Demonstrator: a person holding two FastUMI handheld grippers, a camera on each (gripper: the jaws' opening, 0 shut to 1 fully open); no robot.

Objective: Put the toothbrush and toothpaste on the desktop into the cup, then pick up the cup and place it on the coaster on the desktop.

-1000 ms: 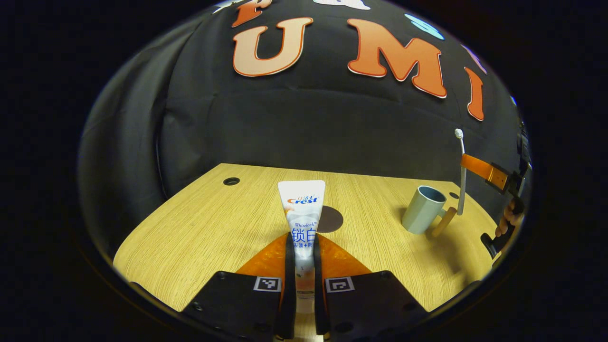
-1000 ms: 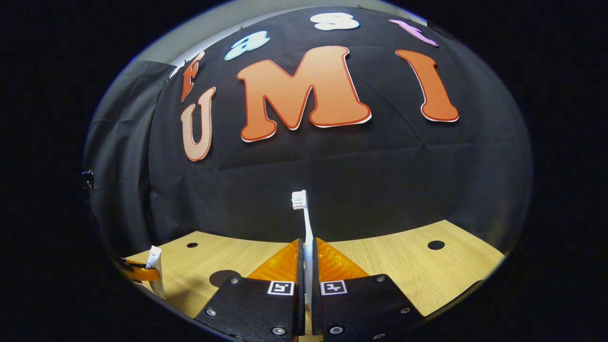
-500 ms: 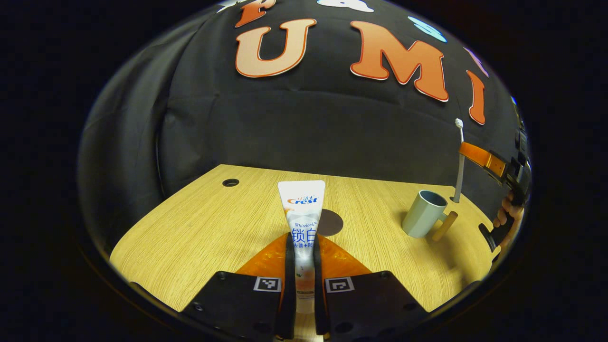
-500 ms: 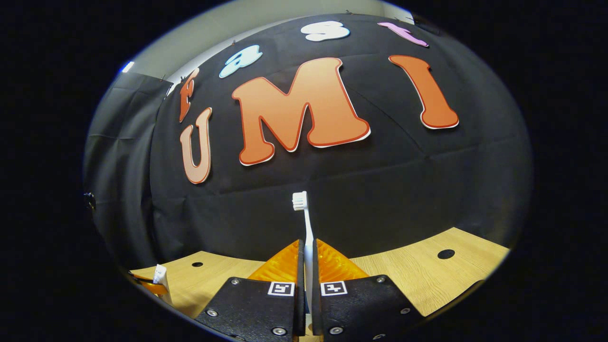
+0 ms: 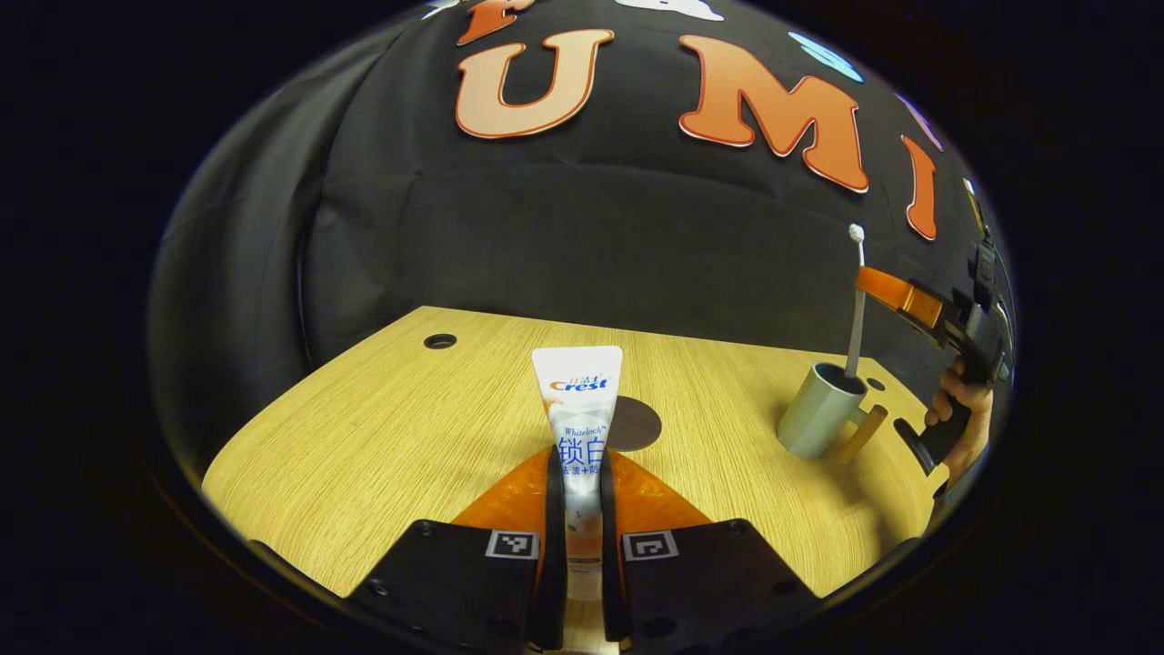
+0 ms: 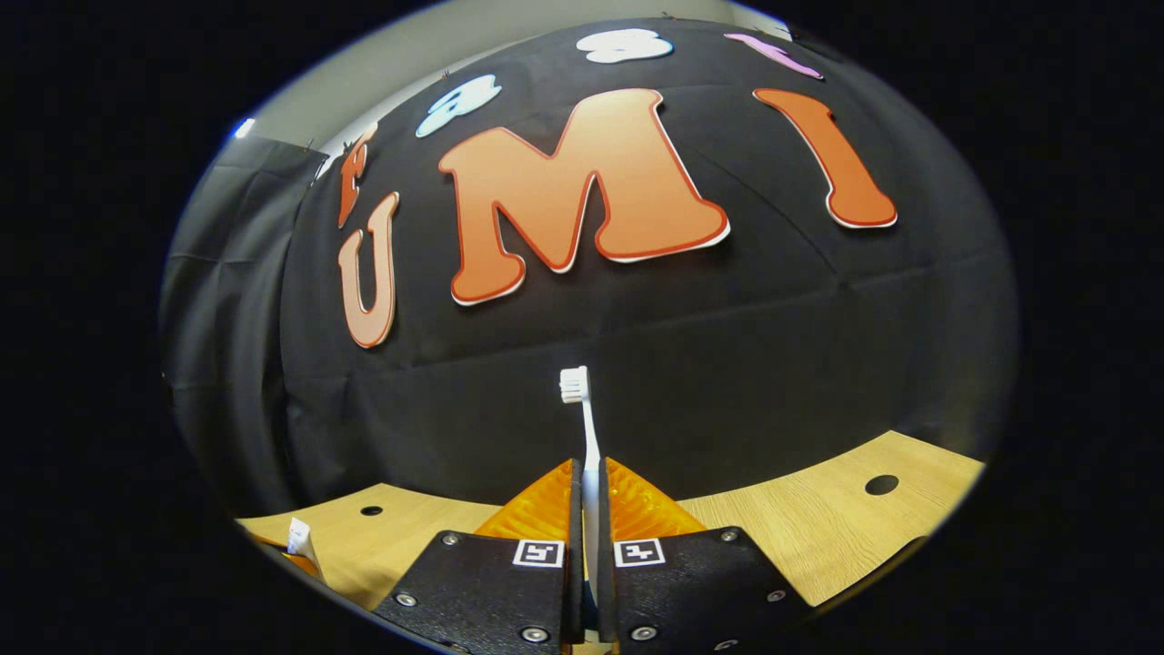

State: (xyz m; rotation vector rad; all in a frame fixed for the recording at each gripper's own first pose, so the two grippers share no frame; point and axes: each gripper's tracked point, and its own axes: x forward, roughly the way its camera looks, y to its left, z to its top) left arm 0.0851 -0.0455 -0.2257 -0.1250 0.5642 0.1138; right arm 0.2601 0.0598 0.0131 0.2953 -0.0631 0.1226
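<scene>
My left gripper [image 5: 576,473] is shut on a white toothpaste tube [image 5: 578,400], held upright above the wooden desk [image 5: 382,437]. Just behind the tube lies a dark round coaster [image 5: 637,423]. At the right stands a pale grey-blue cup [image 5: 820,411] with a wooden handle. Above it, in the left gripper view, the right gripper [image 5: 873,284] holds a white toothbrush [image 5: 855,305] upright, its lower end at the cup's mouth. In the right gripper view my right gripper [image 6: 589,487] is shut on the toothbrush [image 6: 582,428], bristles up. The toothpaste tip [image 6: 298,539] shows at the lower left.
A person's hand [image 5: 959,414] grips the right gripper's handle at the desk's right edge. The desk has small round holes: one far left [image 5: 440,341], one [image 6: 880,484] at the right and one [image 6: 370,510] at the left in the right gripper view. Black cloth closes the back.
The right gripper has carried the toothbrush leftward from beside the cup's handle to over the cup, its lower end now at the mouth. My left gripper keeps the toothpaste nearly still.
</scene>
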